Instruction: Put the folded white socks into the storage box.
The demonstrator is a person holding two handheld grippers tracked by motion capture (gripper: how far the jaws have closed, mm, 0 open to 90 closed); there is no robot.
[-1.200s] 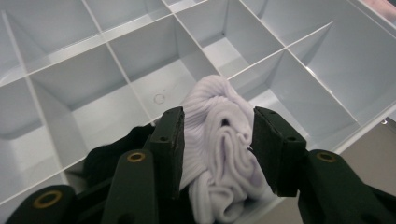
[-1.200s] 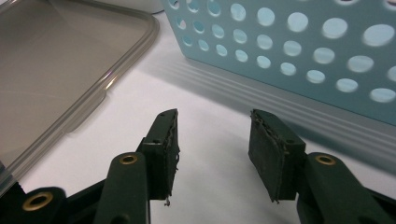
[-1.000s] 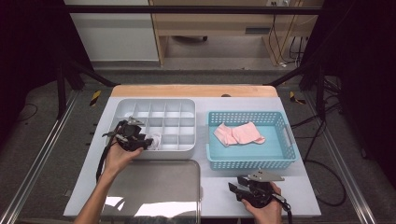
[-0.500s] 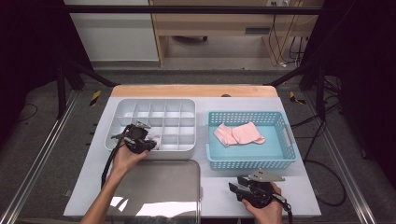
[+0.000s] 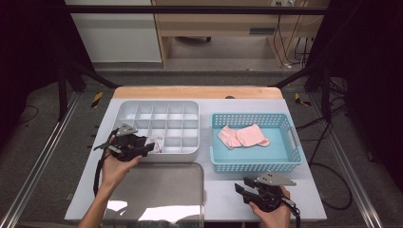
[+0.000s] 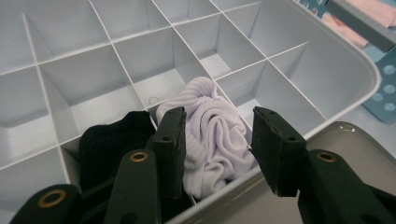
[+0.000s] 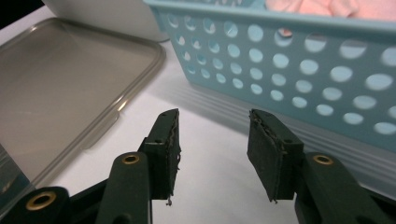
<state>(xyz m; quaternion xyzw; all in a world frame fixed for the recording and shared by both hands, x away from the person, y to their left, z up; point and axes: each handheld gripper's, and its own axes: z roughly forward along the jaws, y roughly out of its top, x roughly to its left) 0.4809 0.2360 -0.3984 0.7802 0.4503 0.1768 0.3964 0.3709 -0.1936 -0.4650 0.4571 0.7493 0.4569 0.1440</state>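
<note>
White and smooth, the table (image 5: 214,190) in the high view carried a grey divided organiser tray (image 5: 159,110) at ten o'clock, a blue perforated basket (image 5: 285,164) at two o'clock holding pink socks (image 5: 243,136), and a translucent flat lid (image 5: 161,190) at seven o'clock. The left claw (image 5: 151,147) sat at the tray's near edge, over a white sock (image 5: 157,142) in a near-row compartment; the right claw (image 5: 242,189) rested at five o'clock, apart from everything.

Through the left gripper view, the left claw (image 6: 217,140) had just been opening, its pads either side of the crumpled white sock (image 6: 212,128) without pressing it. The ribbed knit looked light, soft and limp, best pinched at its bunched top. A black sock (image 6: 114,140) filled the cell at nine o'clock. Thin, stiff walls divided the tray (image 6: 322,70).

From the right gripper view, the right claw (image 7: 212,154) stood about half open and empty above the table (image 7: 210,186), the basket wall (image 7: 299,60) at one o'clock, the lid (image 7: 60,88) at ten o'clock.
</note>
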